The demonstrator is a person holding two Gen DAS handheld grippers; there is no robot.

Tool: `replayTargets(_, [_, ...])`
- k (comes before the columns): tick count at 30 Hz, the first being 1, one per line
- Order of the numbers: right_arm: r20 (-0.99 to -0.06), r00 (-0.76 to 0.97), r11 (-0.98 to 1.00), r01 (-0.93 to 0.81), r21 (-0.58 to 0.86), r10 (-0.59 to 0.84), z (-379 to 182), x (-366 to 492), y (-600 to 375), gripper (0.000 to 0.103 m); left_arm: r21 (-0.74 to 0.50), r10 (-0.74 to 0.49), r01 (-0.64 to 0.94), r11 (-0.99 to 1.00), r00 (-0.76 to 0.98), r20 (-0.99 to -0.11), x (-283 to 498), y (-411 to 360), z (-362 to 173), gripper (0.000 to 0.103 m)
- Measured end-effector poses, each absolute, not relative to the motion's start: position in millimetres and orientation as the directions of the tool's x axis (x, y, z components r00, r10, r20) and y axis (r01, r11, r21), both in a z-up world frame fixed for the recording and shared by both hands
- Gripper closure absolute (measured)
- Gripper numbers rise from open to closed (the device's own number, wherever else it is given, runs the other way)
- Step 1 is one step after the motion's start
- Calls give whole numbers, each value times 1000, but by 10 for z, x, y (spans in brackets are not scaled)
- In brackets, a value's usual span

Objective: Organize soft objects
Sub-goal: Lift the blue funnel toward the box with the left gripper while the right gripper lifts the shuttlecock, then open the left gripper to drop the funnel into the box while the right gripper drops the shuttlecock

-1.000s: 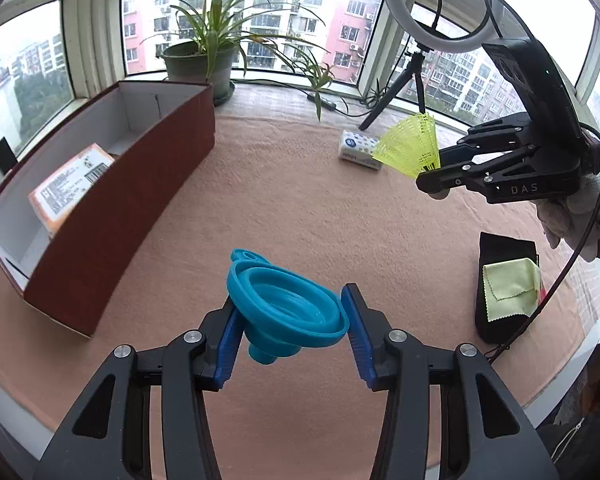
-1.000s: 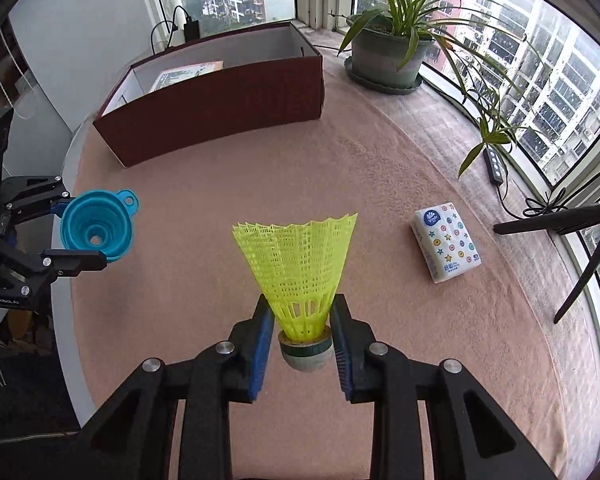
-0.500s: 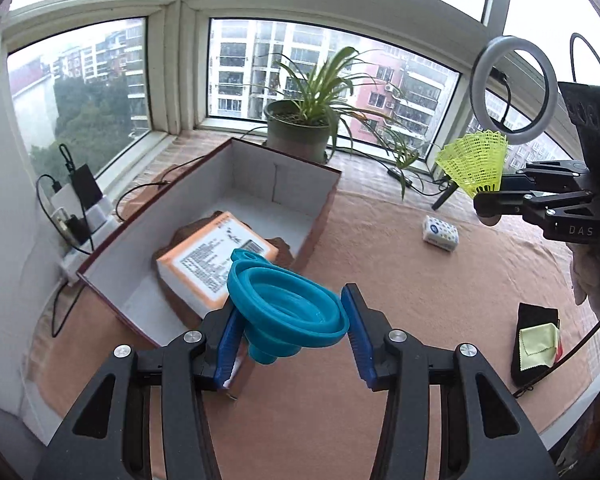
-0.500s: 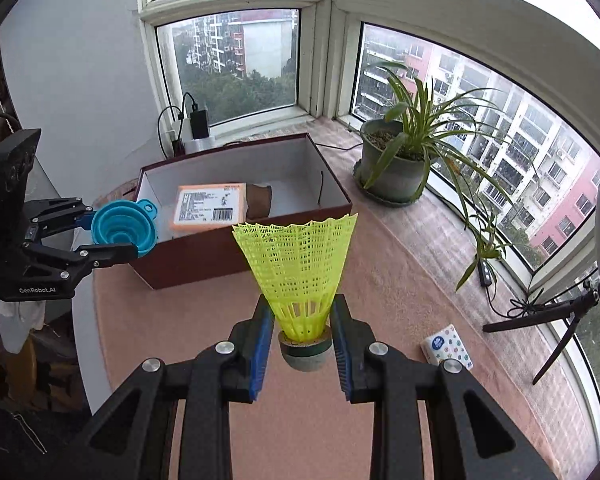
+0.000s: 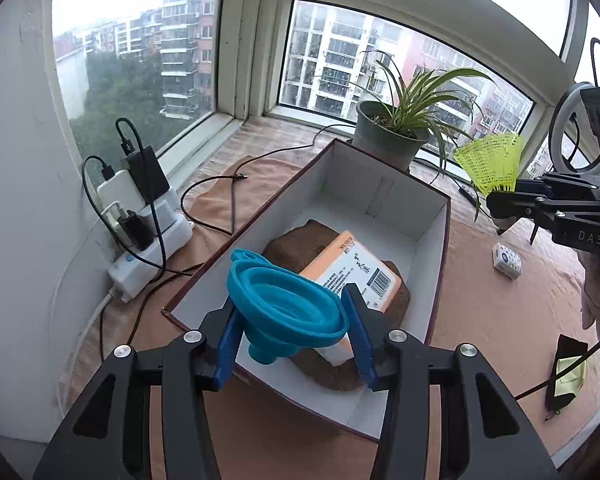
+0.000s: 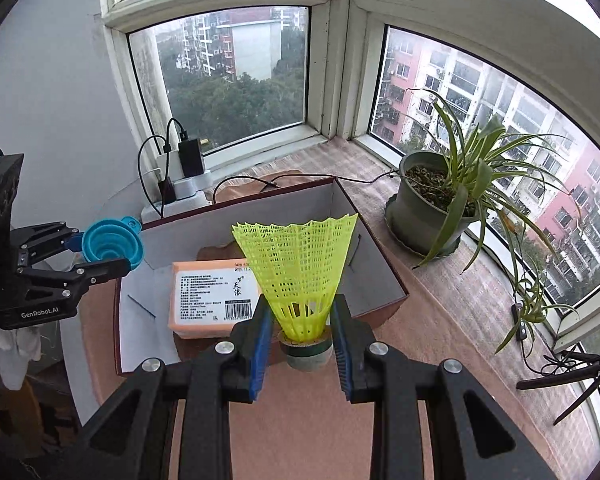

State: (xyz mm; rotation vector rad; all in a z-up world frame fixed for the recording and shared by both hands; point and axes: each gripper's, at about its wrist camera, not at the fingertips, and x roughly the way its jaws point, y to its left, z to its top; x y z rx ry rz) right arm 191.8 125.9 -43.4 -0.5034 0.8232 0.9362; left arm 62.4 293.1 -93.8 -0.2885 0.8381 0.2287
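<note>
My left gripper (image 5: pixel 290 330) is shut on a blue collapsible funnel (image 5: pixel 284 304) and holds it above the near edge of the open brown box (image 5: pixel 436 276). It also shows in the right wrist view (image 6: pixel 112 246). My right gripper (image 6: pixel 300 340) is shut on a yellow shuttlecock (image 6: pixel 298 276) by its cork base, in the air in front of the box (image 6: pixel 380 276). The shuttlecock also shows in the left wrist view (image 5: pixel 490 162). Inside the box lie an orange pack (image 6: pixel 214 294) and a brown cloth (image 5: pixel 296 246).
A potted spider plant (image 6: pixel 432 200) stands right of the box. A power strip with chargers and cables (image 5: pixel 144 224) sits at the left by the window. A small tissue pack (image 5: pixel 507 261) and a black pouch with a green cloth (image 5: pixel 568 376) lie on the pink table cover.
Both grippers rose and swung toward the box, which now lies close below and ahead. Each still holds its object.
</note>
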Motion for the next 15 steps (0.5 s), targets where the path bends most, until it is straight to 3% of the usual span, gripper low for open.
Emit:
replayTargets(10, [-835,283,556,-830,33,471,-737,2233,1644,77,-166,77,-321,932,626,-776,778,3045,-1077,56])
replayTargets(13, [-836,285,558,-829,30,468,-771,2275,1716,74,-161,83,-326,932,622,-779,794,3045,-1083,55])
replayTargets(15, [-837,279,556,-830,36,470,-778,2299,1750,66,-169,75,-325,931,620,-781,807,3062,-1085,52])
